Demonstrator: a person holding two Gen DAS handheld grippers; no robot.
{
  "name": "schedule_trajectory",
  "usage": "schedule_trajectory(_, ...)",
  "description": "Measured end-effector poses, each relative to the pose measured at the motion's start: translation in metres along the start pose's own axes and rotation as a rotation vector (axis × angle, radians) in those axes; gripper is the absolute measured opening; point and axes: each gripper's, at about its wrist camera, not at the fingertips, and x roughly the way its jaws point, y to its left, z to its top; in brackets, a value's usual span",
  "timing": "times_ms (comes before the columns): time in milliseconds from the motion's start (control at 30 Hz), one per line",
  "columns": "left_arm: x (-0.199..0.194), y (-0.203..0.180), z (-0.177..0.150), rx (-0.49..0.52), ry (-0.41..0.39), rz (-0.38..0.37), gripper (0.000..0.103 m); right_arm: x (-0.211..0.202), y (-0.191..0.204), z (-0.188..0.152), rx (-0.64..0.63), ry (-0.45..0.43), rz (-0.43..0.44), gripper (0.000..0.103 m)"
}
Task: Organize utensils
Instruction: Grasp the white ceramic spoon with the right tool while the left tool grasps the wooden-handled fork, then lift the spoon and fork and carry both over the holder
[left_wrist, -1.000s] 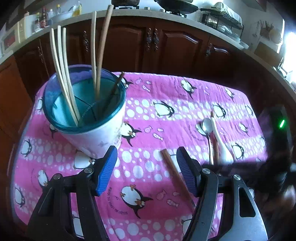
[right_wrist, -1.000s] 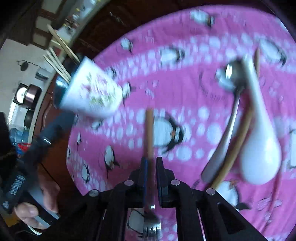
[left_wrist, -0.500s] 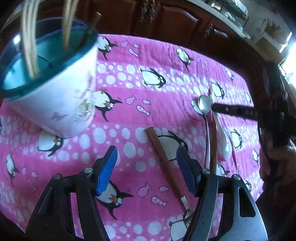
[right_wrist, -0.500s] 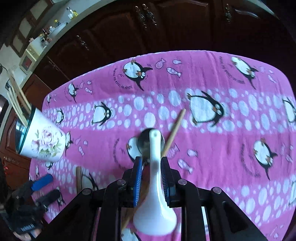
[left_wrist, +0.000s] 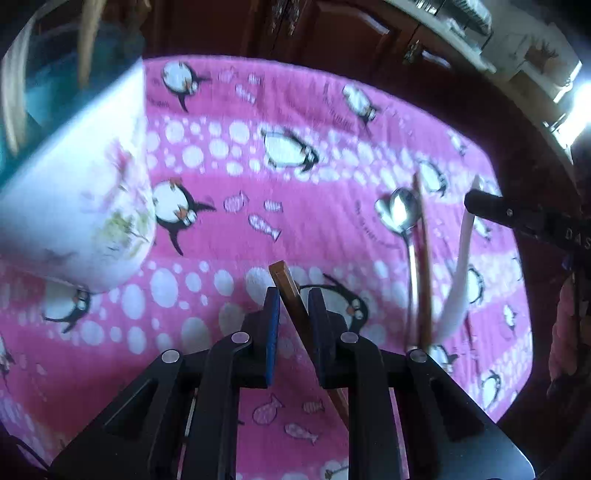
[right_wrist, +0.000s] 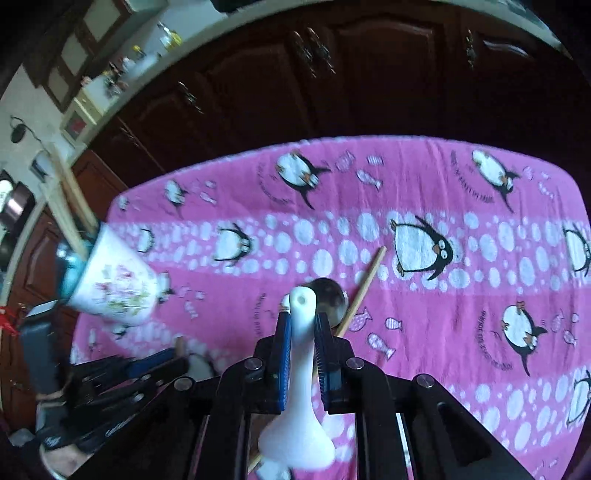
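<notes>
Readable writing is thin here — the black body of the right gripper (left_wrist: 524, 221), seen from the left wrist view, carries white letters that look like "DAS" before the edge cuts them off. The pink cloth (left_wrist: 332, 122) has small curved lines of dark text next to the penguins, too blurred to read.

The left gripper (left_wrist: 293, 306) has blue ribbed pads on black plastic arms, and its fingers are closing around a brown wooden handle (left_wrist: 291, 295), squared at the tip, which runs slantwise between them; at least the right pad seems to touch it. The right gripper's fingers are closing too, pinched on the smooth white ceramic spoon (right_wrist: 301, 332) — handle tip poking out ahead of them, rounded bowl hanging back under the gripper.

Just past the right fingers lie a shiny metal spoon (right_wrist: 330, 295) and a thin pale wooden chopstick (right_wrist: 364, 284) on the soft, towel-like surface. Well off to the left of both sits the holder cup (right_wrist: 114, 288): white, flower print, teal rim, tapered, with long pale sticks (right_wrist: 70, 199) standing in it.
</notes>
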Motion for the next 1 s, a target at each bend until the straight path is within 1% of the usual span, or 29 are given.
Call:
schedule_trajectory(233,-0.061,-0.005,-0.002,0.049,-0.099,-0.071,0.012,-0.045,0.017,-0.003,-0.035,-0.091,0.026,0.012)
schedule_trajectory(433,-0.105,-0.010,-0.004,0.082,-0.179,-0.104,0.010,-0.066,0.036,0.001,-0.065,-0.141,0.034,0.011)
schedule_trajectory(600,-0.128,-0.012,-0.011,0.100,-0.213,-0.126,0.009,-0.077,0.053,0.005,-0.091,-0.168,0.042,0.011)
schedule_trajectory(700,-0.144,-0.016,-0.015,0.129,-0.243,-0.147,0.008,-0.083,0.061,0.005,-0.108,-0.180,0.045,0.011)
schedule_trajectory(1000,-0.170,-0.023,-0.022,0.170,-0.299,-0.166,0.008,-0.103,0.081,0.004,-0.143,-0.217,0.053,0.011)
